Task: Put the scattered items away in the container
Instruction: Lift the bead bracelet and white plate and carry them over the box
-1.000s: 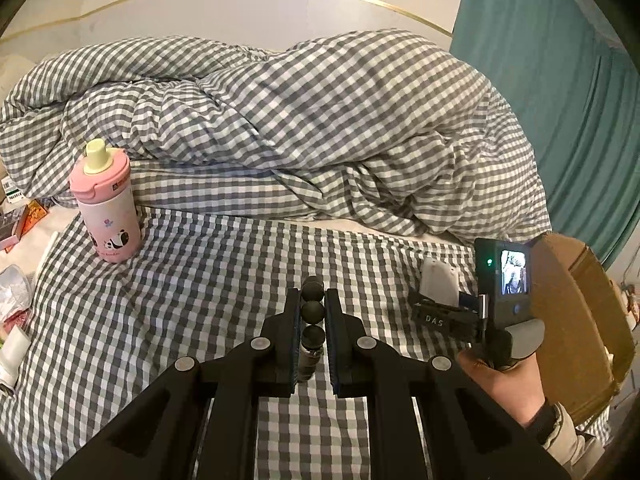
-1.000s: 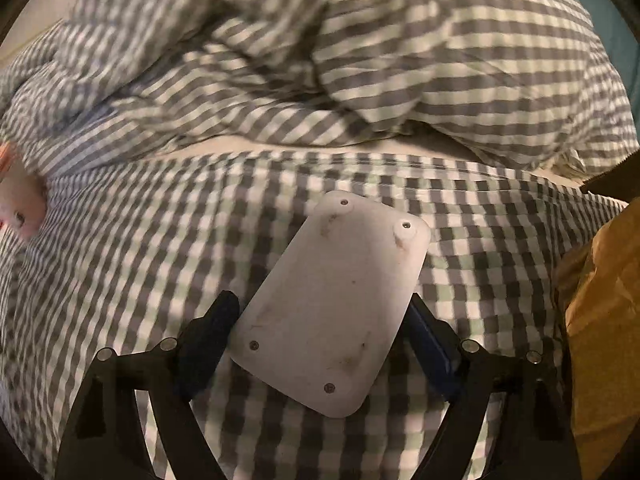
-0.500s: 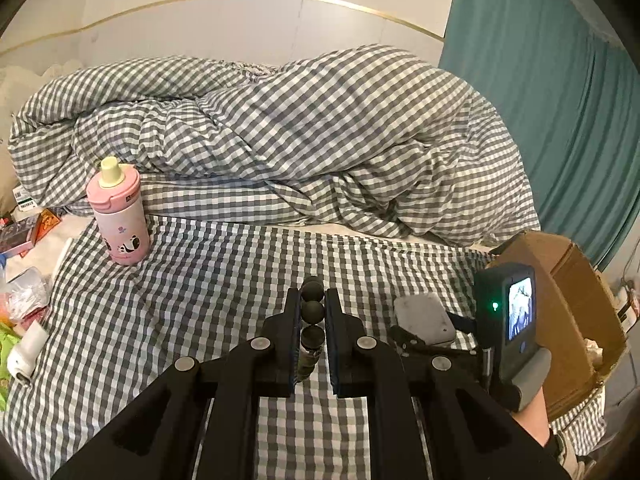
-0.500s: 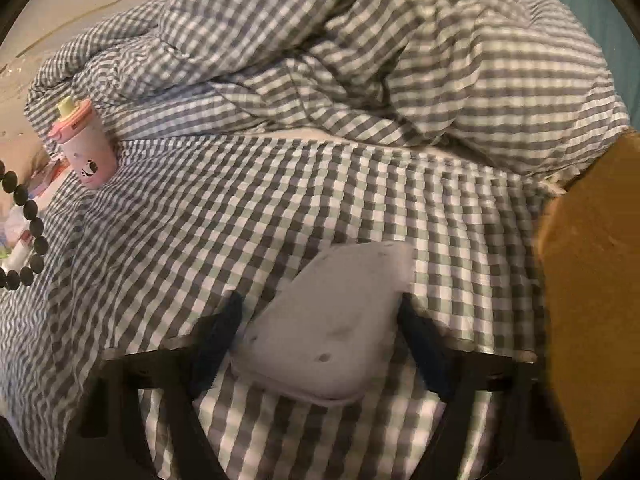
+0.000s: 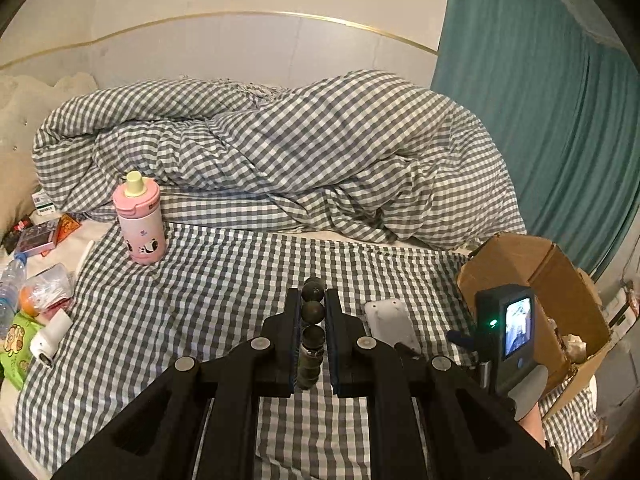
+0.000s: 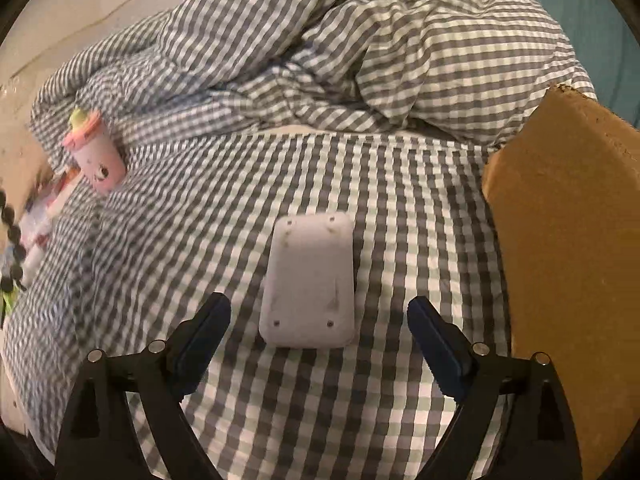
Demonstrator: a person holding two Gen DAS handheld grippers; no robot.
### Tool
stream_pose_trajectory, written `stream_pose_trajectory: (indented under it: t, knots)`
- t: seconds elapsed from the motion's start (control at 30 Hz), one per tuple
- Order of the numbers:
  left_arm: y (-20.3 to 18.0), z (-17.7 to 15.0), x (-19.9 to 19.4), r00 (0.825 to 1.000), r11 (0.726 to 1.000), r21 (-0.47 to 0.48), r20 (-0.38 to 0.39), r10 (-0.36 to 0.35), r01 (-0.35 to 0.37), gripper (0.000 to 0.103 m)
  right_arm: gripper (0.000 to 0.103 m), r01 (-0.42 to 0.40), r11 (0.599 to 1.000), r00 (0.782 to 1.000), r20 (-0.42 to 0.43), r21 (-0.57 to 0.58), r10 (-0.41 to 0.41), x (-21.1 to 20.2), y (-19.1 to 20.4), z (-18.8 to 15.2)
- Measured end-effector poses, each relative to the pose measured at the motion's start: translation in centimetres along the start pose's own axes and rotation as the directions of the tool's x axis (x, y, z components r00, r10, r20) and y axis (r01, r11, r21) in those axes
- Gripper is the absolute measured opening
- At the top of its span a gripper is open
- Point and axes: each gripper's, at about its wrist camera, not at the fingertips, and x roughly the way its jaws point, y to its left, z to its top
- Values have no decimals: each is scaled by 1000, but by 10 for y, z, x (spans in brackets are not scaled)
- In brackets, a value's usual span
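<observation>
My left gripper (image 5: 313, 304) is shut on a string of dark beads (image 5: 312, 312), held above the checked bed sheet. My right gripper (image 6: 318, 316) is open, its jaws well apart on either side of a white flat device (image 6: 308, 284) that lies loose on the sheet; the device also shows in the left wrist view (image 5: 389, 318). The open cardboard box (image 5: 536, 276) stands at the right edge of the bed, its brown wall (image 6: 560, 248) just right of my right gripper. A pink bottle (image 5: 139, 220) stands upright at the far left.
A bunched checked duvet (image 5: 280, 152) fills the back of the bed. Snack packets, a plastic water bottle and a white tube (image 5: 50, 338) lie scattered at the left edge. A teal curtain (image 5: 560, 100) hangs at the right.
My right gripper opened and let go of the white device, which now lies flat on the sheet. Both grippers rose and pulled back. The left one still holds the beads.
</observation>
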Motion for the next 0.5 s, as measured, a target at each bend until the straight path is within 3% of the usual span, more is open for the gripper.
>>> stream_pose_trajectory:
  t: [0.5]
  knots:
    - [9, -11, 21, 998, 999, -20, -48, 30, -31, 11, 92, 60, 997, 988, -137, -46, -66, 77, 13, -1]
